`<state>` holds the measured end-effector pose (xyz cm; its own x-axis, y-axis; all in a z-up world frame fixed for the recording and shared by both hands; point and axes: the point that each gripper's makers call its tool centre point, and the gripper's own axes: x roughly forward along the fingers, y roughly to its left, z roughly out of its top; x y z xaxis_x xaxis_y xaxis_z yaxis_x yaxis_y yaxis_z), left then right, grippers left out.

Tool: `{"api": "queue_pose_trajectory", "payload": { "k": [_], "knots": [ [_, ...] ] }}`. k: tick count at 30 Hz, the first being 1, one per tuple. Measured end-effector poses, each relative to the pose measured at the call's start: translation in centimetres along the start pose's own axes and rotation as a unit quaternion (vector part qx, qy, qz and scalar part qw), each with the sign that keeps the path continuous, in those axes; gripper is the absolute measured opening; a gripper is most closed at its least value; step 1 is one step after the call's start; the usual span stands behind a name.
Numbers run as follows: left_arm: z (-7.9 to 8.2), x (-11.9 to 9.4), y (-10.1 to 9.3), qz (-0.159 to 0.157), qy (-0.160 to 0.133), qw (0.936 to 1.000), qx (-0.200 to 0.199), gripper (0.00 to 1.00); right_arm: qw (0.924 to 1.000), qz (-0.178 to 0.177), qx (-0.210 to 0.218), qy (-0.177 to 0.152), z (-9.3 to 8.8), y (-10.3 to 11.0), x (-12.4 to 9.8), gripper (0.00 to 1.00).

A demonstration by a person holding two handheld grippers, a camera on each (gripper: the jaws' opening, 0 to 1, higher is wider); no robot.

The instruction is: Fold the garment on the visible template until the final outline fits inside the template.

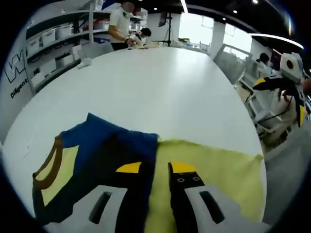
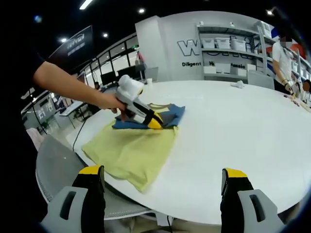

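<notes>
While my left gripper [image 1: 155,170] presses low over the garment [image 1: 97,155], its yellow-tipped jaws stand a little apart with a dark blue fold of cloth running between them. Whether they pinch that fold I cannot tell. In the left gripper view, the blue part of the garment, with its brown-trimmed neckline [image 1: 48,167] and yellow inner panel, lies from 9 o'clock to 6 o'clock of the frame, and the pale yellow cloth [image 1: 218,170] spreads from the jaws toward 4 o'clock. Both rest on the white table [image 1: 160,92] near its close edge. At 11 o'clock a person [image 1: 120,26] stands by grey shelves [image 1: 53,41] at the table's far end. At 3 o'clock my right gripper [image 1: 286,77] hangs off the table's edge.

Seen in the right gripper view, my hand [image 2: 107,101] holds the left gripper [image 2: 154,121] down on the blue fold at about 10 o'clock of the frame. The yellow cloth [image 2: 131,150] fans from it toward 7 o'clock, reaching the table [image 2: 233,131] rim. My right gripper [image 2: 163,177] is held well back from the garment, off the table, its jaws wide apart at 7 and 5 o'clock with nothing between them. A grey chair [image 2: 53,165] sits at 8 o'clock beside the table.
</notes>
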<state>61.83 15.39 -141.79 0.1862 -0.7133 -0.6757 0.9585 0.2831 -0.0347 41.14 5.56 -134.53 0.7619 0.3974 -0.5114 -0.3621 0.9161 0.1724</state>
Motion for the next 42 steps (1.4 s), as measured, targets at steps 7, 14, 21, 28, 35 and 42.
{"api": "queue_pose_trajectory", "payload": {
  "k": [7,14,21,28,35,42],
  "knots": [
    [-0.8,-3.2,0.6,0.015,-0.015,0.9998,0.004,0.21,0.9999,0.013,-0.009,-0.002,0.5,0.9,0.7,0.99],
    [-2.1,-5.7,0.0,0.016,-0.017,0.9989,0.040,0.27,0.9987,0.025,-0.042,0.013,0.0,1.7,1.5,0.99],
    [-3.2,-8.3,-0.4,0.025,-0.025,0.9980,0.053,0.37,0.9949,0.050,-0.078,0.039,-0.6,3.0,2.3,0.89],
    [-4.8,-10.7,-0.2,0.038,-0.024,0.9978,0.050,0.40,0.9933,0.068,-0.081,0.047,-0.8,3.9,3.1,0.84],
    [-7.1,-13.5,-1.0,0.044,-0.028,0.9971,0.055,0.40,0.9912,0.081,-0.087,0.058,-1.3,4.6,4.0,0.79],
    [-9.0,-15.6,-1.9,0.048,-0.033,0.9975,0.040,0.42,0.9878,0.097,-0.098,0.072,-1.6,5.5,4.8,0.70]
  ]
}}
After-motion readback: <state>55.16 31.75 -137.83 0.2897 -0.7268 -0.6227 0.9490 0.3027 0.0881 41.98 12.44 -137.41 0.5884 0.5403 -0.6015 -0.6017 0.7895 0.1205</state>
